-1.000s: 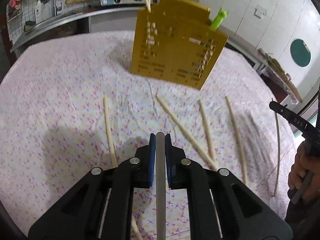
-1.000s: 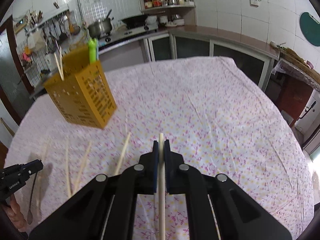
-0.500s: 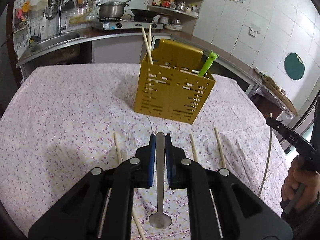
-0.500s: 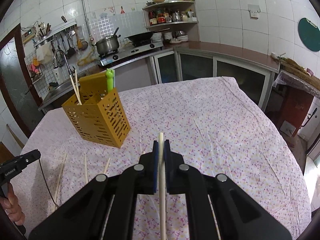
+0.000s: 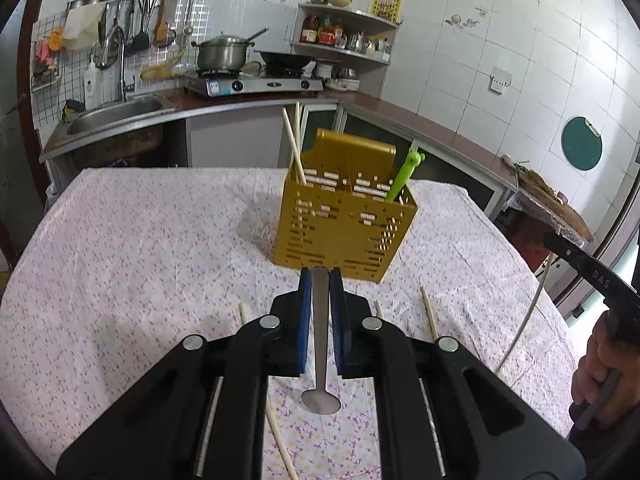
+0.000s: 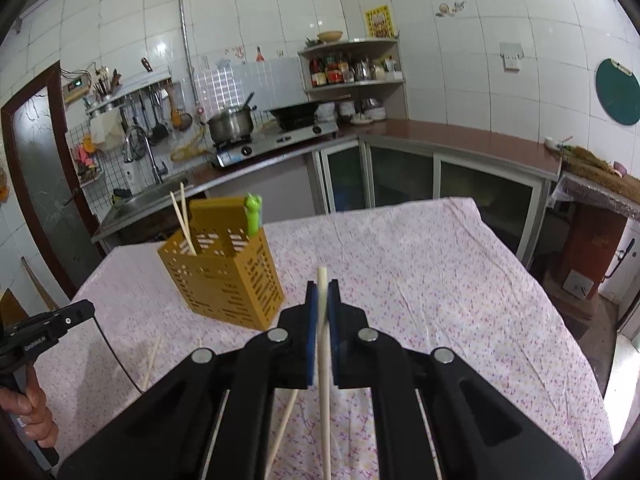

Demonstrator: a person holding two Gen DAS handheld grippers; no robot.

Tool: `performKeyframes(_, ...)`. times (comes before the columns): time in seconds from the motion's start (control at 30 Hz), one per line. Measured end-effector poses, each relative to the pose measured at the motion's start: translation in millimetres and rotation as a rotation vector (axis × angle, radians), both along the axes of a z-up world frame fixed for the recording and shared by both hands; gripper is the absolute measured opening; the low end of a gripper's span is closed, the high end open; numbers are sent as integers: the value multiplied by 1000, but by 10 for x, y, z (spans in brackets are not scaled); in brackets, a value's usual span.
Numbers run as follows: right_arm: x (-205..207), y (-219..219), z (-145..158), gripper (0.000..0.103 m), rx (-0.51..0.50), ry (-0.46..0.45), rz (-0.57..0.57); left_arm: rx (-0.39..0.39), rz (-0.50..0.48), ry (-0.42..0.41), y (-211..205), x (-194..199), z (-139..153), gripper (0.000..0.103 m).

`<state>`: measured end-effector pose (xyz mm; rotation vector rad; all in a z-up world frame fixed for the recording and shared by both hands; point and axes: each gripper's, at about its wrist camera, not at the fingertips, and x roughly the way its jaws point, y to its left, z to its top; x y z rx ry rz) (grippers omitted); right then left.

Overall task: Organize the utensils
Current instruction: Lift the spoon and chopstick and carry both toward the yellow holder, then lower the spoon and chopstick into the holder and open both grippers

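Note:
A yellow slotted utensil caddy (image 5: 344,228) stands on the flowered tablecloth; it also shows in the right wrist view (image 6: 228,276). It holds two chopsticks (image 5: 294,148) and a green frog-topped utensil (image 5: 404,172). My left gripper (image 5: 320,280) is shut on a metal spoon (image 5: 320,360), bowl hanging toward me, raised above the table just in front of the caddy. My right gripper (image 6: 323,292) is shut on a pale chopstick (image 6: 324,380), held above the table to the right of the caddy.
Several loose chopsticks lie on the cloth: (image 5: 430,314), (image 5: 280,444), (image 6: 151,360), (image 6: 284,428). The table (image 6: 440,280) has free cloth to the right. Behind are a counter with sink (image 5: 116,114), stove and pot (image 5: 224,54).
Both grippers have lifted and tilted up, holding their items; the table and loose chopsticks have dropped lower in view and the caddy now appears farther and more upright.

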<state>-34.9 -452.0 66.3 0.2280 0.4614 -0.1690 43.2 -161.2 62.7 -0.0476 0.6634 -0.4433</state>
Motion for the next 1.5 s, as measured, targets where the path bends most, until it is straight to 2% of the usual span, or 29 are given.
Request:
performKeyframes(0.2, -5, 103, 223, 6, -32, -54, 15, -2, -3, -42, 14, 44, 167, 8)
performKeyframes(0.37, 66, 228, 434, 6, -62, -96, 42, -20, -10, -83, 19, 148, 420, 8)
performKeyframes(0.7, 240, 410, 817, 6, -113, -167, 72, 8, -5, -214, -89, 390, 943, 8)
performKeyframes(1.0, 401, 550, 1143, 6, -139, -225, 112, 3, 4, -288, -203, 556, 1321, 8)
performKeyframes(1.2, 532, 634, 1262, 6, -150, -248, 144, 11, 3, -315, -250, 685, 1479, 8)
performKeyframes(1.4, 621, 678, 1302, 6, -154, -259, 153, 2, 6, -320, -209, 809, 1511, 8)
performKeyframes(1.5, 598, 690, 1302, 6, -156, -277, 146, 12, -10, -348, -220, 816, 1533, 8)
